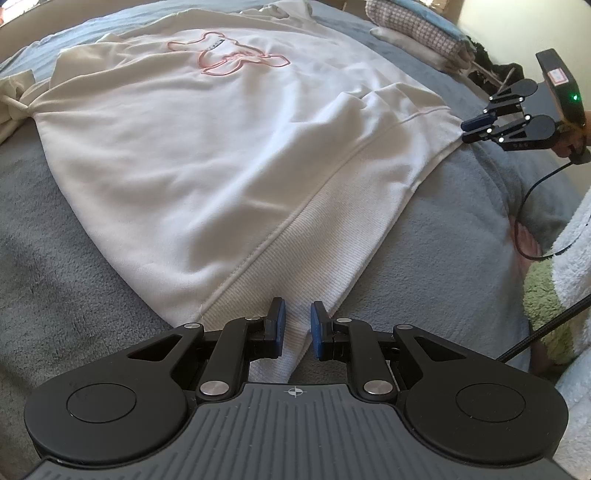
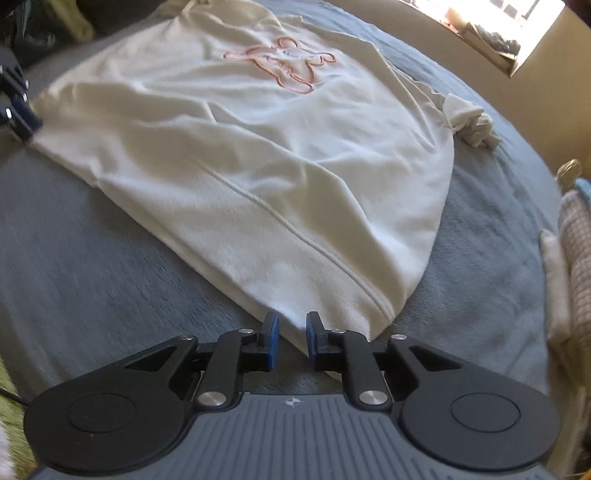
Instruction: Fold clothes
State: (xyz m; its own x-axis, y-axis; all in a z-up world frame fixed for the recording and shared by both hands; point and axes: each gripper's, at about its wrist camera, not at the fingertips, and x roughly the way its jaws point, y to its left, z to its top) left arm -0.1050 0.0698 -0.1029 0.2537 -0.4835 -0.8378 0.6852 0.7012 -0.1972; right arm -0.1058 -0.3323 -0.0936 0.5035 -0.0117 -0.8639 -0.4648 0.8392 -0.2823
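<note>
Grey blanket (image 1: 74,258) covered the bed and filled most of both views.

White sweatshirt (image 1: 221,147) lay flat on it, front up, spread across the centre of both frames. It ran from the lower middle up to the top edge. Some wrinkles in the body, but mostly smooth.

One sleeve (image 2: 469,122) was bunched in a heap at the right of the right wrist view. The same heap showed at the far left of the left wrist view.

Pink outline print (image 1: 229,55) sat on the chest, upper centre of the frame.

Ribbed hem band (image 1: 332,258) ran diagonally from the bottom centre to the right in the left wrist view.

Stack of folded clothes (image 1: 417,33) sat at the upper right of the left wrist view, on the blanket's edge, well apart from the sweatshirt.

Left gripper (image 1: 297,328) sat at the bottom centre of its own view, jaws narrow with a visible gap. A hem corner lay between the blue pads; I couldn't tell if the pads pressed on it.

Right gripper (image 2: 291,341) sat at the bottom centre of its own view, jaws also narrow with a gap. The other hem corner reached between the pads, which looked clear of the fabric. In the left wrist view it sat at the right edge, its tip at that corner.

Black cable (image 1: 524,221) looped below the right gripper at the right edge.
</note>
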